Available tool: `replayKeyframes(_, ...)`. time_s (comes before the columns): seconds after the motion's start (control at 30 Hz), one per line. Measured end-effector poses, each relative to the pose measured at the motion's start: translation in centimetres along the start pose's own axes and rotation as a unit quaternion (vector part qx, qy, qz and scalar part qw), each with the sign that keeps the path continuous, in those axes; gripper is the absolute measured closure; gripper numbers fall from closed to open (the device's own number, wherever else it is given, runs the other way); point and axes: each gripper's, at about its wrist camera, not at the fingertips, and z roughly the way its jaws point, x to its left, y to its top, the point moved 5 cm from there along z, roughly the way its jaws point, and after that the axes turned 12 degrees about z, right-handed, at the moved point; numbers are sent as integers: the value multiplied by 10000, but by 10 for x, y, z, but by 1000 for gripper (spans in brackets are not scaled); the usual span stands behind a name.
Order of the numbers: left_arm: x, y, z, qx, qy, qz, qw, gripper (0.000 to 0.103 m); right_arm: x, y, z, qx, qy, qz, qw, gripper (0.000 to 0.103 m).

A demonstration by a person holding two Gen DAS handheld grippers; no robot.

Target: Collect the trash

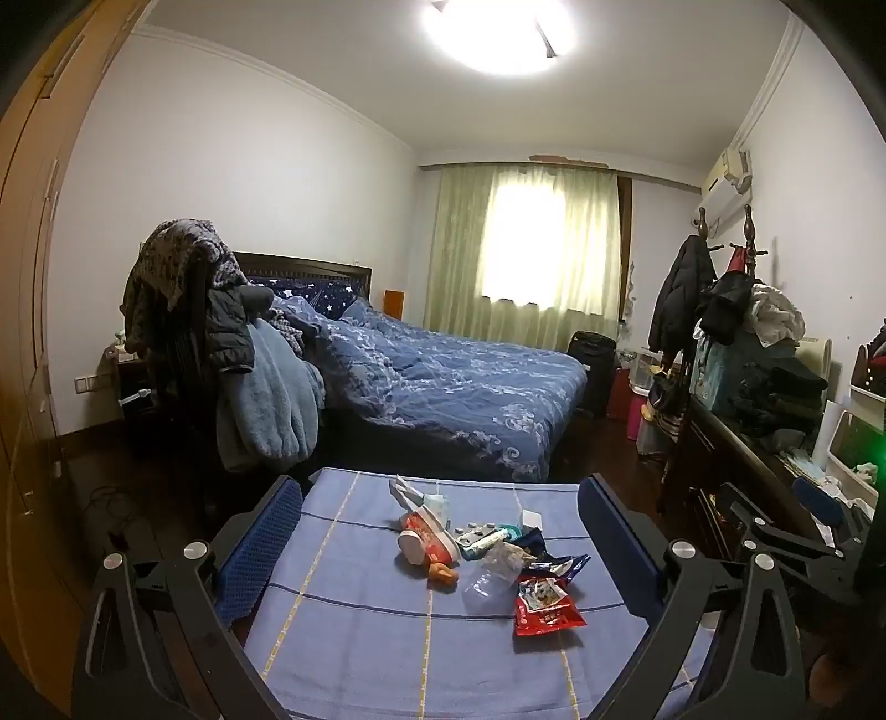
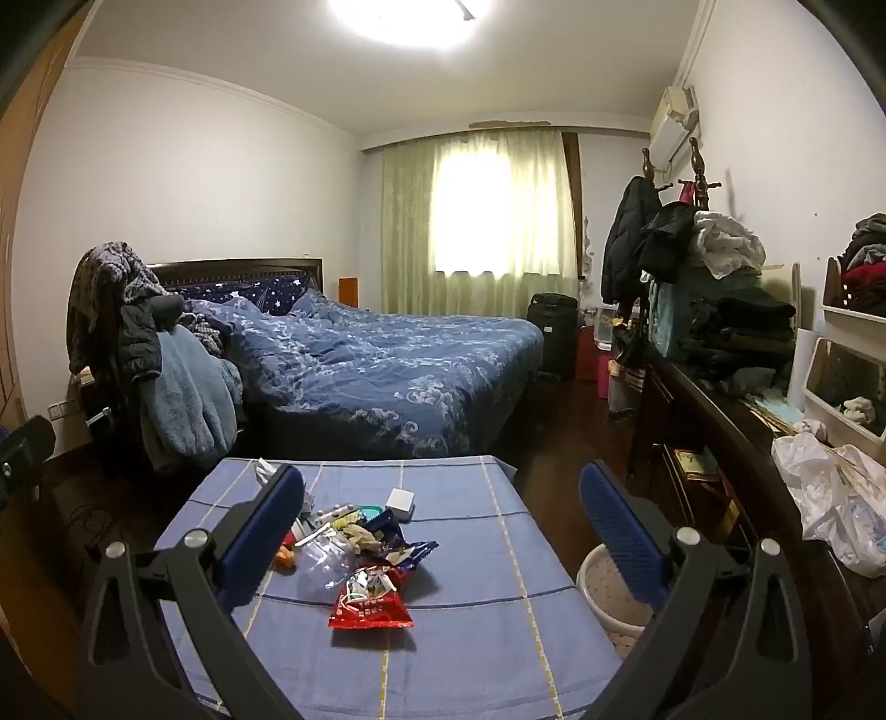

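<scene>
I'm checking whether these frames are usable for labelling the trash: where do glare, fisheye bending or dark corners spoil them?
Left wrist view: the ceiling lamp and the window blow out white, the walls bow, the corners go black; the trash pile stays sharp. Right wrist view: the same lamp glare and bending, the red snack bag clear, the white bin partly hidden behind a finger.

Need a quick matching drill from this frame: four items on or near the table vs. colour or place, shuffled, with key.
Things:
1. snack bag
2. waste basket
3. small box
4. clear plastic cup

Descriptions:
A. on the floor, right of the table
B. red, nearest edge of the pile
C. see-through, lying on its side
D. white, far side of the pile

Pairs: 1-B, 2-A, 3-D, 4-C
</scene>
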Motion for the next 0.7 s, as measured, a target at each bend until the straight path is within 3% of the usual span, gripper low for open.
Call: replayKeyframes(0.7,-5,-8,3,26,-4,2,10000,4,1,-8,7,63,-4,-19,10000,3)
